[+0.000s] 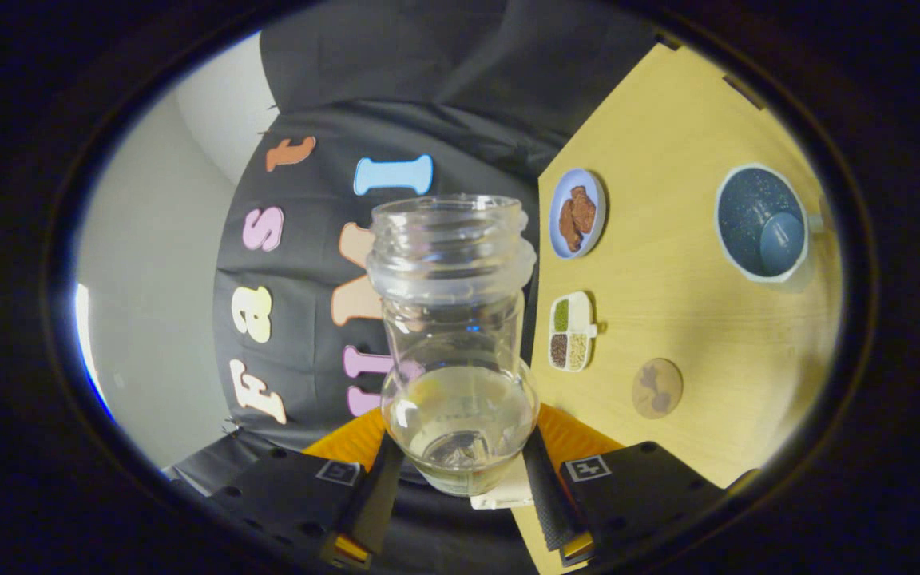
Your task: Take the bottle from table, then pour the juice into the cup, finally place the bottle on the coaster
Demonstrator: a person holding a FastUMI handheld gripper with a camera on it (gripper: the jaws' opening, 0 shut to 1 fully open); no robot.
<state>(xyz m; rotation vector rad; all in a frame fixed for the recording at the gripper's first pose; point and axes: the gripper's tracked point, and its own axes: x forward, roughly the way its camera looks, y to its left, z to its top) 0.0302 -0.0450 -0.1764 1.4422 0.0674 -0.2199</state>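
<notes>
A clear glass bottle [454,335] with an open threaded mouth is held between my fingers, lifted off the table and rolled sideways, so the table [691,128] stands like a wall to the right. My gripper [460,471] is shut on the bottle's lower body, one finger on each side. Pale liquid sits in the bottle's rounded bottom part. A dark blue cup [763,222] with a white rim stands far off beyond the bottle's right side. A round brownish coaster [656,388] lies on the wood nearer my right finger.
A small blue plate [577,212] with brown snacks sits by the table's far edge. Below it a white divided dish [572,331] holds grains. The dark booth cloth hangs behind the bottle, with a pale wall to its left.
</notes>
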